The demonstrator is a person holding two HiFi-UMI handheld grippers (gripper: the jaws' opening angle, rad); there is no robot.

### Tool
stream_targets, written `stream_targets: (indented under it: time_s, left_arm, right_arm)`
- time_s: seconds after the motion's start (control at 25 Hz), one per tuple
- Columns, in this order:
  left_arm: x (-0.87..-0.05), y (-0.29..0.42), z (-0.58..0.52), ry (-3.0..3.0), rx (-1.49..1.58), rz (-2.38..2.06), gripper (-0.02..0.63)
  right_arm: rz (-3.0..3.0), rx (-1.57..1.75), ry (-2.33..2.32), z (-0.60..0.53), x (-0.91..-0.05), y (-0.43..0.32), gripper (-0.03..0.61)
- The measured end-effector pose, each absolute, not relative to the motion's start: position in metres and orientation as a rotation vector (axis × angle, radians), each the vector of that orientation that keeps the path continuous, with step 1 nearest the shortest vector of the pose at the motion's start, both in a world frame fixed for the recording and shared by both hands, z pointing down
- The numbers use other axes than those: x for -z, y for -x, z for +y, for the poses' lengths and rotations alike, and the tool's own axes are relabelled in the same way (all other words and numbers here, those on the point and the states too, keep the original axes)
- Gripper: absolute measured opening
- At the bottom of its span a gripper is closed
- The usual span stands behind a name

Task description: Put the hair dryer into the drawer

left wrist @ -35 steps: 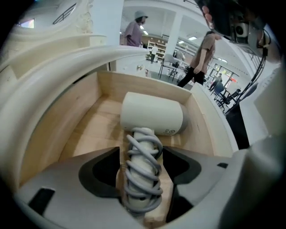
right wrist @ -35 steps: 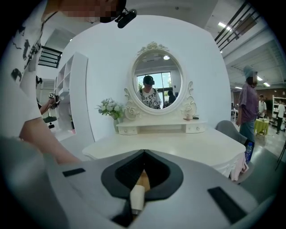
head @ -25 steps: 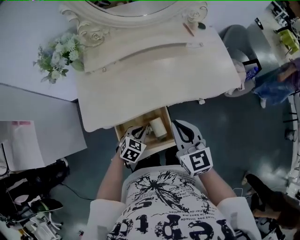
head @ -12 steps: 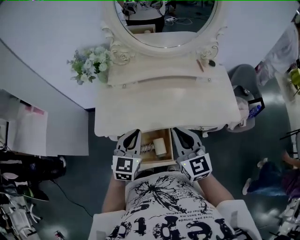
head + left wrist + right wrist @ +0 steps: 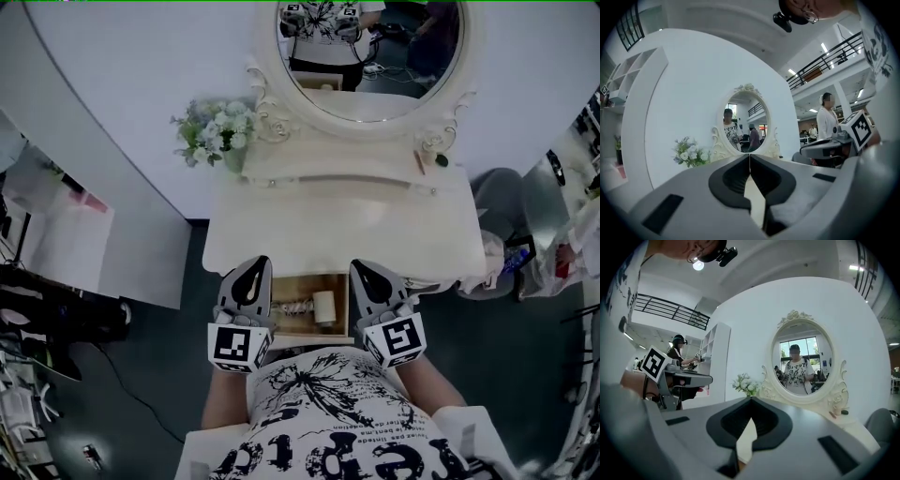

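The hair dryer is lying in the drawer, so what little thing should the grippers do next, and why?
Probably bring the right gripper down to the front of the drawer and push it shut. The hair dryer lies inside, yet the drawer stands open under the table. The left gripper and the right one are both shut with nothing in them.

The head view is dim and grey, and the floor (image 5: 141,375) at lower left is almost black. Both gripper views are bright, and the white wall (image 5: 693,93) glows. A round lamp (image 5: 698,265) glares at upper left of the right gripper view. Edges bend and corners go black. The left tool (image 5: 749,156) looks soft up close.
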State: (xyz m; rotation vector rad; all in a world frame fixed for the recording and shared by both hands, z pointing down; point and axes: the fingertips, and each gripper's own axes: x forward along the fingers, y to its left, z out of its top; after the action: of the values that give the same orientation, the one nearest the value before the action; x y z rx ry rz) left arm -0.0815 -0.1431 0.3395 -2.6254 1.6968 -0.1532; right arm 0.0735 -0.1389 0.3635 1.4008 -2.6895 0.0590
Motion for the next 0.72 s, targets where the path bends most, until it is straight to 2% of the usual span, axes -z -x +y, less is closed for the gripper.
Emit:
stream_targets:
  time_s: [0.72]
  left_arm:
    - [-0.3406, 0.0733, -0.1472, 2.662, 0.158, 1.666, 0.021]
  right_arm:
    - [-2.695, -0.022, -1.382, -0.1464, -0.3581, -0.0678, 0.009]
